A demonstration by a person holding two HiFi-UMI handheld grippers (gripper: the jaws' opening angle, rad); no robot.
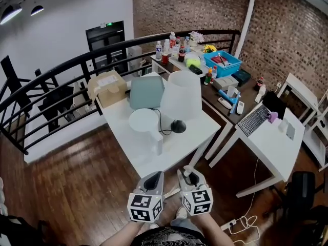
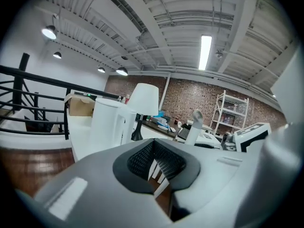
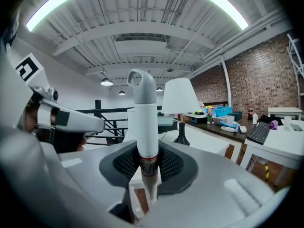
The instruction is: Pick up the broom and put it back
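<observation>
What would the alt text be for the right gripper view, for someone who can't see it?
The right gripper has its two dark ribbed jaws shut on a white broom handle with a grey looped top, which stands upright between them. Behind it are a white-shaded table lamp on a white table, a black railing and a brick wall.

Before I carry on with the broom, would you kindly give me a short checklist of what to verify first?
1. Right gripper shut on the broom handle: ok.
2. Handle roughly upright in the grip: ok.
3. Left gripper empty, jaws together: ok.
4. Broom head clear of the floor: cannot tell, out of view.
5. Path ahead free: not ok, the white table and lamp stand just ahead.
6. Storage spot in sight: cannot tell.
</observation>
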